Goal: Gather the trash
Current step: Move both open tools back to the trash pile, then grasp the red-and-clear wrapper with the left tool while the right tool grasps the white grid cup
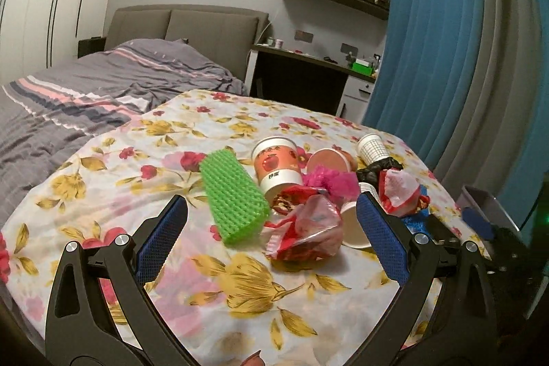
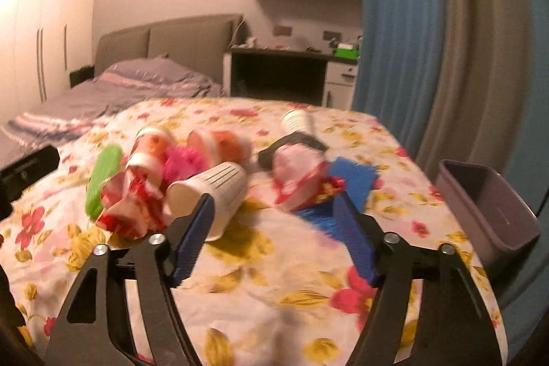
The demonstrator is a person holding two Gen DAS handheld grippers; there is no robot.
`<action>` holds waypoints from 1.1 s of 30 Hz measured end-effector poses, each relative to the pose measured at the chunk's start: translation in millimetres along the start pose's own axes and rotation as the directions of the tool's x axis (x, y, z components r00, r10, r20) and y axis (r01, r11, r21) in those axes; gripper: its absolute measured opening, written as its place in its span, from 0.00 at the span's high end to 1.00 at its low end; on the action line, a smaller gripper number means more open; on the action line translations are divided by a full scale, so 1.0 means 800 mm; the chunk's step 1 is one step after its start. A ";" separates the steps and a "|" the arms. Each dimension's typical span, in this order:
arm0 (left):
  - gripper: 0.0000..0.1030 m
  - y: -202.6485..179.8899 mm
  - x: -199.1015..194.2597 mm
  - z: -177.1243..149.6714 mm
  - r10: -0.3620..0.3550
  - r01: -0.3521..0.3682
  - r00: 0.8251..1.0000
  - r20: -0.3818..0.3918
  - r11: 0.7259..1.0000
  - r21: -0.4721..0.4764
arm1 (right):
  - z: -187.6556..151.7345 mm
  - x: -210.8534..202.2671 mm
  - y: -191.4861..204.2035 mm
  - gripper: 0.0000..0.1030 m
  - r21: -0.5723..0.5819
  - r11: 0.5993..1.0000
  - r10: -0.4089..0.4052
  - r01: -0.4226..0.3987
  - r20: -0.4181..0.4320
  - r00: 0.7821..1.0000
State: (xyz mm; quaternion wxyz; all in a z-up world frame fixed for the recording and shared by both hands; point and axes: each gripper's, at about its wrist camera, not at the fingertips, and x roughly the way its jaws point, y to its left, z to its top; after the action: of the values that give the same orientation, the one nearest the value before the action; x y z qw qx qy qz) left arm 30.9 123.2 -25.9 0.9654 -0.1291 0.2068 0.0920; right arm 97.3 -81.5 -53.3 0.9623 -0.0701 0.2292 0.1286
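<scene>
Trash lies heaped on a floral tablecloth. In the left wrist view I see a green foam net, an apple-print paper cup, a crumpled red-and-clear wrapper, pink netting and a white grid cup. My left gripper is open and empty, its jaws either side of the wrapper. My right gripper is open and empty just short of a white paper cup, a red wrapper and a blue foam net.
A grey-purple bin stands at the table's right edge, also seen in the left wrist view. A bed lies to the left, a desk behind, and a blue curtain hangs at right.
</scene>
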 end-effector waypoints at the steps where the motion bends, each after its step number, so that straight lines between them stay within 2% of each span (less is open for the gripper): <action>1: 0.06 0.002 0.001 0.000 -0.004 0.004 1.000 -0.001 1.000 0.000 | 0.000 0.006 0.006 0.37 -0.010 1.000 0.007 -0.007 -0.015 1.000; 7: 0.06 0.011 0.008 -0.001 -0.028 0.028 1.000 -0.012 1.000 -0.002 | 0.003 0.038 0.028 0.42 -0.062 0.998 0.007 -0.012 -0.082 0.997; 12: 0.06 0.013 0.013 -0.002 -0.047 0.047 0.999 -0.020 0.999 0.005 | 0.003 0.055 0.034 0.53 -0.076 0.997 0.005 -0.015 -0.130 0.991; 15: 0.06 0.009 0.016 -0.005 -0.066 0.066 0.997 -0.031 0.998 0.020 | 0.003 0.063 0.033 0.63 -0.079 0.997 -0.002 -0.011 -0.156 0.988; 17: 0.06 0.006 0.020 -0.007 -0.077 0.078 0.996 -0.041 0.997 0.028 | 0.002 0.067 0.032 0.78 -0.078 0.997 0.003 -0.016 -0.169 0.986; 22: 0.06 -0.001 0.029 -0.011 -0.090 0.093 0.993 -0.071 0.995 0.043 | -0.001 0.066 0.023 0.96 -0.068 0.998 0.004 -0.016 -0.174 0.985; 29: 0.08 -0.012 0.049 -0.015 -0.101 0.107 0.988 -0.120 0.993 0.048 | -0.008 0.034 -0.018 0.96 0.015 1.000 0.012 -0.010 -0.139 0.990; 33: 0.13 -0.025 0.067 -0.016 -0.088 0.103 0.984 -0.156 0.991 0.087 | -0.011 0.011 -0.041 0.96 0.050 0.999 0.007 -0.001 -0.114 0.993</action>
State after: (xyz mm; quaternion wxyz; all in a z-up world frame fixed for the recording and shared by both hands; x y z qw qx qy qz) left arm 79.1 107.5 -55.6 0.9552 -0.0997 0.2776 0.0255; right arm 110.6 -113.0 -63.1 0.9488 -0.0528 0.2873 0.1204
